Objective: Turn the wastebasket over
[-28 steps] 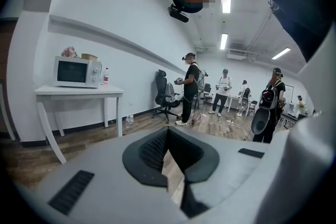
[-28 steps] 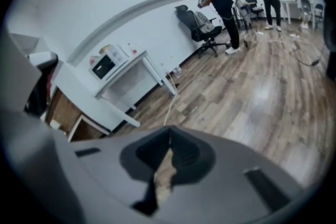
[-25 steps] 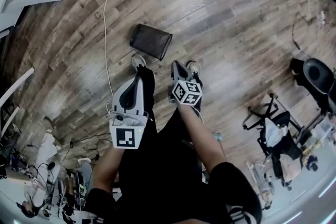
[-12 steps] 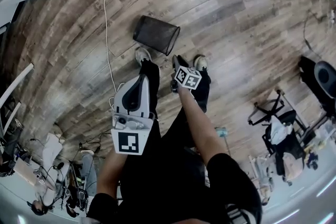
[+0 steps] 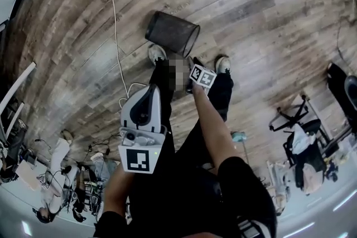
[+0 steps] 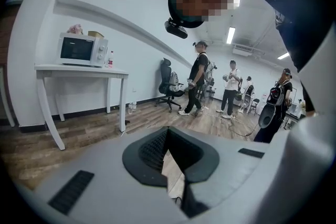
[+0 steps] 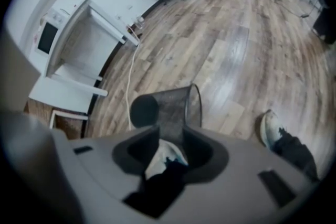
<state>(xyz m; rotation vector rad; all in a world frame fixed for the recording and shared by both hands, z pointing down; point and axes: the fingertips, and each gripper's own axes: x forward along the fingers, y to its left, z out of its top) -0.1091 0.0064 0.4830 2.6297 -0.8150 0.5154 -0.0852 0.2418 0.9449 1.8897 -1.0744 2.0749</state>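
The wastebasket is black mesh and lies on its side on the wood floor, just beyond the person's shoes. In the right gripper view the wastebasket has its closed base to the left and its open rim to the right. My right gripper points steeply down a little short of the basket. In its own view the right gripper has its jaws opening, with only a shoe and a trouser leg seen between them. My left gripper hangs nearer the body; in its own view the left gripper is shut on nothing.
A white cable runs along the floor left of the basket. The person's shoes stand close behind it. A white table with a microwave stands by the wall. Office chairs and several people are farther off.
My right gripper has dropped toward the floor and reached forward, close to the basket. My left gripper has sunk a little. The basket has not moved.
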